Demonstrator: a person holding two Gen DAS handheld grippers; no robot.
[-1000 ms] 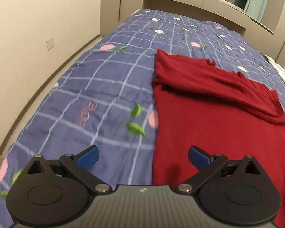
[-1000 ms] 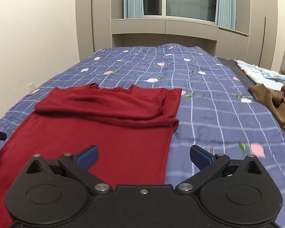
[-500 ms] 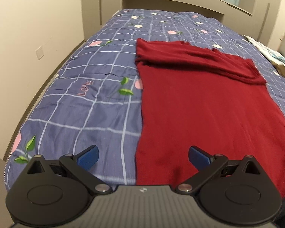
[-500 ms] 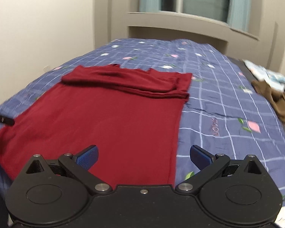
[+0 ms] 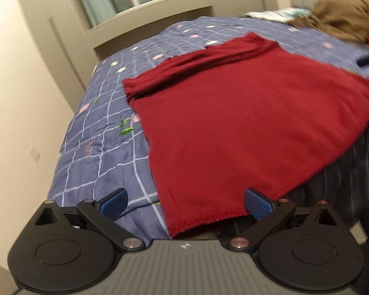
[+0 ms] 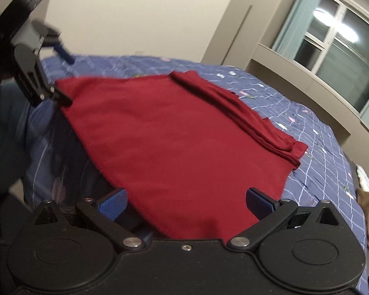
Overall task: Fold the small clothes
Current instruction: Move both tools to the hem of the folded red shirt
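Just 1 red garment [image 5: 246, 123], 2 open grippers [image 5: 185, 202]

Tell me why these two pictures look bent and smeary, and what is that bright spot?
Left wrist view: the lens bends the wall and bed; the brown clothes are smeared. Right wrist view: a lamp reflects as glare in the window; the other gripper is blurred, while the red shirt stays fairly sharp.

A dark red knit garment [image 5: 246, 123] lies spread on the blue checked quilt [image 5: 105, 152] of the bed, its near hem hanging over the bed's edge. Its far end is folded back on itself in a thick band [image 6: 236, 113]. The left gripper [image 5: 185, 202] sits at one near corner, the right gripper [image 6: 187, 204] at the other, jaws wide. A brown crumpled cloth [image 5: 342, 17] lies behind, well apart.
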